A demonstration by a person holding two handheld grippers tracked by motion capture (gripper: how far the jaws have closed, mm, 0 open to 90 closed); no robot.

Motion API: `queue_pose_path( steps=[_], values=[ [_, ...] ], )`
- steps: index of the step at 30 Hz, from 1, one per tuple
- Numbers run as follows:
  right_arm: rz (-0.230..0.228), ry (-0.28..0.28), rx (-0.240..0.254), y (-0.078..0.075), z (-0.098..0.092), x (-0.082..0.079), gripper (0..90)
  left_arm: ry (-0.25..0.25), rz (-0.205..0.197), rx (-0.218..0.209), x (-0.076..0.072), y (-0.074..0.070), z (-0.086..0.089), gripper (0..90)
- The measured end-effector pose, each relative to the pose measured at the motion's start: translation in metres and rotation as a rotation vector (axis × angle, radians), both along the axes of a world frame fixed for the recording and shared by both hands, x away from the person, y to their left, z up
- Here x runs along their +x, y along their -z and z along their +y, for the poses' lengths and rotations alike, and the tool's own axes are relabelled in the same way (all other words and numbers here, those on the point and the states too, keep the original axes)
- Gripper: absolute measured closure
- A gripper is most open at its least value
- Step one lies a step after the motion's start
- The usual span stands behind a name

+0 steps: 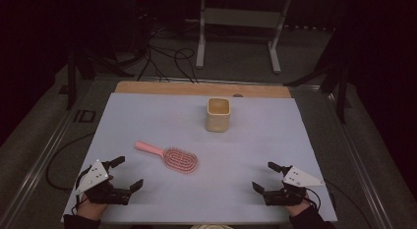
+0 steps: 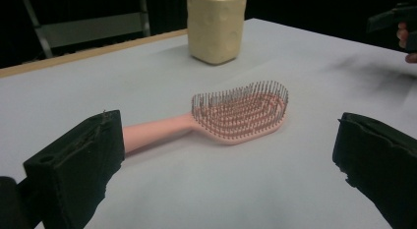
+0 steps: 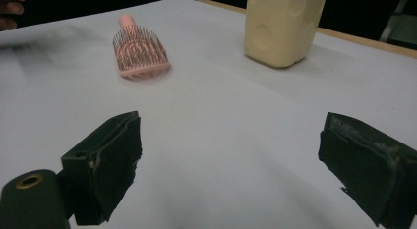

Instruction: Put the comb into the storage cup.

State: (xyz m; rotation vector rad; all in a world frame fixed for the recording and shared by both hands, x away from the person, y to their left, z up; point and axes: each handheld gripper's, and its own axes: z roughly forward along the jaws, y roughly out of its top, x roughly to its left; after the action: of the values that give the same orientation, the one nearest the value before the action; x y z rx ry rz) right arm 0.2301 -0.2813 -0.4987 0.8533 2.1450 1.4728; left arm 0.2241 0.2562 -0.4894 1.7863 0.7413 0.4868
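Both tools sat low at the near edge of the table (image 1: 147,106), one toward each near corner. The left tool (image 1: 127,174) had its jaws spread wide with nothing between them, and it was aimed in toward the brush (image 1: 171,157). In the left gripper view that brush (image 2: 231,116) lay just ahead of the open jaws, bristles up, its pink handle running behind the left-hand jaw, no contact anywhere. The brush rested left of the table's middle, handle pointing toward the far left corner, head toward the middle. The right tool (image 1: 264,177) was also wide open and empty, well apart from the brush. In the right gripper view the brush (image 3: 140,54) showed farther off, head nearest the camera, and the cup (image 3: 282,25) stood upright beyond the jaws. That cream cup (image 1: 218,114) stood toward the far edge, near its middle, well clear of the brush. In the left gripper view the cup (image 2: 216,25) stood behind the brush.
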Motion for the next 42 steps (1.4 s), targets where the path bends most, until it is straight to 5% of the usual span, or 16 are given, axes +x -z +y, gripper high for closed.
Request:
queue_pose_path(
  steps=[17,42],
  values=[
    [-0.019,0.022,0.012,-0.003,0.0,-0.005,8.8,0.132,0.015,0.0,0.0,-0.031,-0.014,0.1],
    [-0.026,0.026,0.036,-0.006,0.001,-0.007,8.8,0.163,-0.014,0.032,0.015,-0.08,-0.014,0.1]
  ],
)
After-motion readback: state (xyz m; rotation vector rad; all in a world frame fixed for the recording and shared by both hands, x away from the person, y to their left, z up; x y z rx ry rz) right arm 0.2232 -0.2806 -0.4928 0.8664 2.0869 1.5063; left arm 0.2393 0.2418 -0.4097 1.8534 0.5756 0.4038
